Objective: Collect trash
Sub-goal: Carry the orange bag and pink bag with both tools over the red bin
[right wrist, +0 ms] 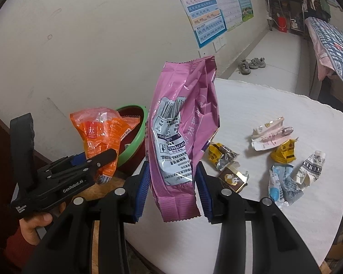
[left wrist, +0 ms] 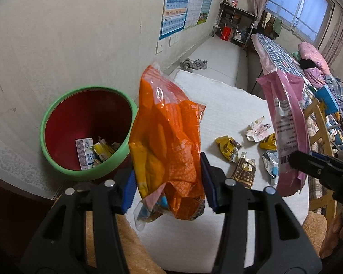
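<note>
My left gripper (left wrist: 168, 182) is shut on an orange snack bag (left wrist: 169, 134) and holds it upright in the air, just right of the red bin with a green rim (left wrist: 57, 162). The bin holds a milk carton (left wrist: 85, 153) and wrappers. My right gripper (right wrist: 172, 189) is shut on a pink snack bag (right wrist: 183, 127), held upright above the white round table (right wrist: 251, 233). In the right wrist view the left gripper (right wrist: 103, 157) and orange bag (right wrist: 103, 134) are at the left, in front of the bin (right wrist: 135, 141). Several crumpled wrappers (right wrist: 283, 153) lie on the table.
The wall is close behind the bin. Yellow and brown wrappers (left wrist: 228, 148) lie on the table to the right. A bed (left wrist: 285, 54), a wooden chair (left wrist: 320, 123), shoes (left wrist: 194, 64) and a desk (left wrist: 235, 22) are further back.
</note>
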Demonstrator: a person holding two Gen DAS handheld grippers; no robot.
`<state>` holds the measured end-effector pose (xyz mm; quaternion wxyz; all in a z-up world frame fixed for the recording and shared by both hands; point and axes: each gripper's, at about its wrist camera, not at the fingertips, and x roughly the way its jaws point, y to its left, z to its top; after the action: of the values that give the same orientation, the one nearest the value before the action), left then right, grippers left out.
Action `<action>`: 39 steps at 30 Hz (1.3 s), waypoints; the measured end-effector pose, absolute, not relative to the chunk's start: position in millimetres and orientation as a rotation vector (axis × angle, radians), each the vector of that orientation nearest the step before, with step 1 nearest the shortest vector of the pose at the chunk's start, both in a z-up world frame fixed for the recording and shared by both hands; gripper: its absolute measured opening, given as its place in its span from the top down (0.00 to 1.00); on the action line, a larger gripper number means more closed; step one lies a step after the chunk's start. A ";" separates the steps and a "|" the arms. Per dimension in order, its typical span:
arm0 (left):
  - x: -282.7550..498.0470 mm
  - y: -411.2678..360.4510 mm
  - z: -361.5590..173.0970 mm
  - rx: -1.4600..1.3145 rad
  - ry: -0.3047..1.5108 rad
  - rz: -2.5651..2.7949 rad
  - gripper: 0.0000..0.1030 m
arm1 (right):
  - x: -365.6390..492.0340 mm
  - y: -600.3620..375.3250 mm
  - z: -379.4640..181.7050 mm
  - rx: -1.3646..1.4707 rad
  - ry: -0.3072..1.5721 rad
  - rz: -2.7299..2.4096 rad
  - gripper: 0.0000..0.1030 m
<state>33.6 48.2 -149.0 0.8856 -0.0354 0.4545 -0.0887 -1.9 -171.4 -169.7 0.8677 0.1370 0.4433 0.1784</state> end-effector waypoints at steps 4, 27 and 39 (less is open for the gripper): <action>32.1 52.2 -149.3 -0.081 0.944 -0.179 0.54 | -1.5 -164.6 -167.0 0.276 0.928 0.380 0.61; 44.1 90.3 -147.0 -0.097 0.927 -0.111 0.54 | 16.0 -127.3 -170.6 0.241 0.950 0.428 0.61; 46.3 129.5 -143.3 -0.078 0.898 -0.010 0.54 | 31.1 -93.1 -168.2 0.209 0.950 0.487 0.61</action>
<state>46.3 129.5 -143.3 0.9002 -0.0375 0.4338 -0.0048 31.1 -93.1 -168.2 0.8558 0.0993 0.4518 0.2315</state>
